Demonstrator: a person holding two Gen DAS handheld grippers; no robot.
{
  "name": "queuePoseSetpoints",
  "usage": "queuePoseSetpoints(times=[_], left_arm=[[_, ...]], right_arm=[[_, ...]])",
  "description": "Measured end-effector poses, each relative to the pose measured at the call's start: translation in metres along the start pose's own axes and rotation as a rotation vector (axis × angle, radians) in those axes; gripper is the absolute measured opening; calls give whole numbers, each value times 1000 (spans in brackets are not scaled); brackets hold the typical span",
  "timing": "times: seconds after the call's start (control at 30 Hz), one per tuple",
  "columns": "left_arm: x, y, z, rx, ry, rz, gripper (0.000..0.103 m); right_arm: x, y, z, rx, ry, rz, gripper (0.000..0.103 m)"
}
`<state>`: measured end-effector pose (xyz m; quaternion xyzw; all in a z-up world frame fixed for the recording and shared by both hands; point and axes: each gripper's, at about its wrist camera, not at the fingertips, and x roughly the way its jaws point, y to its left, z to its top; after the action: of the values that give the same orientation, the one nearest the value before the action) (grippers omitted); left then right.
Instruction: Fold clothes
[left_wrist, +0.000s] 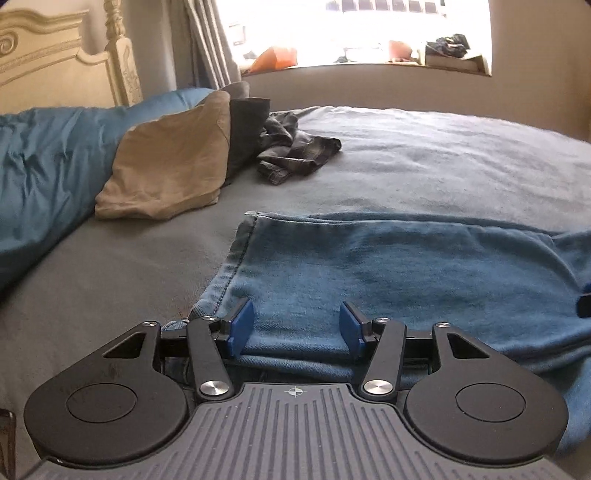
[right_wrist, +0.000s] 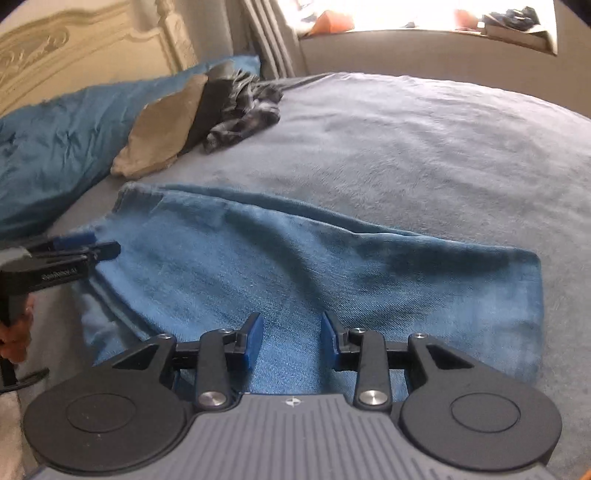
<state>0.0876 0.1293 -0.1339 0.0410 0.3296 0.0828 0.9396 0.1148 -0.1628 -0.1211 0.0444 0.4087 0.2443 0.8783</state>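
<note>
The left tongs (left_wrist: 297, 325) are hanging low over the near edge of the blue jeans (left_wrist: 406, 266), with the two blue pads (left_wrist: 242, 325) standing well apart and nothing squeezed between them; the cloth is lying under the gap, not pinched. The right tongs (right_wrist: 291, 341) are hanging over the same jeans (right_wrist: 314, 266) further along, with their pads (right_wrist: 253, 341) open a bit less wide, and they are not holding anything either. In the right wrist view the left tongs (right_wrist: 86, 245) are showing at the left edge, over the end of the jeans, with a bit of a hand (right_wrist: 14, 332) under them. The jeans are lying flat and folded long-ways on the grey bed cover (left_wrist: 424, 162), stretching from left to right just in front of both tongs, with a stitched hem (left_wrist: 236, 254) at the left end. Past the jeans, on the left side of the bed, a tan folded cloth (left_wrist: 170, 162) is leaning against a blue pillow (left_wrist: 48, 166). A dark folded cloth (left_wrist: 245, 129) is standing just behind the tan one, and a crumpled checked cloth (left_wrist: 291, 151) is lying beside it on the cover. Further back, a cream carved headboard (left_wrist: 55, 59) is standing behind the pillow, a grey curtain (left_wrist: 210, 40) is hanging beside it, and a bright window (left_wrist: 351, 29) is glowing above the sill.
</note>
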Motion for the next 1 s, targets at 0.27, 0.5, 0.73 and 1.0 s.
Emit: queuePoseSetpoints(times=[0.27, 0.5, 0.73, 1.0], left_arm=[[0, -3, -1, -26, 3, 25, 52], [1, -5, 0, -20, 2, 31, 52], [0, -4, -1, -17, -2, 27, 52], [2, -6, -1, -10, -9, 30, 52]], right_arm=[[-48, -45, -39, 103, -78, -98, 35], [-82, -66, -54, 126, -68, -128, 36], [-87, -71, -40, 99, -107, -145, 34], [-79, -64, -25, 26, -117, -124, 14]])
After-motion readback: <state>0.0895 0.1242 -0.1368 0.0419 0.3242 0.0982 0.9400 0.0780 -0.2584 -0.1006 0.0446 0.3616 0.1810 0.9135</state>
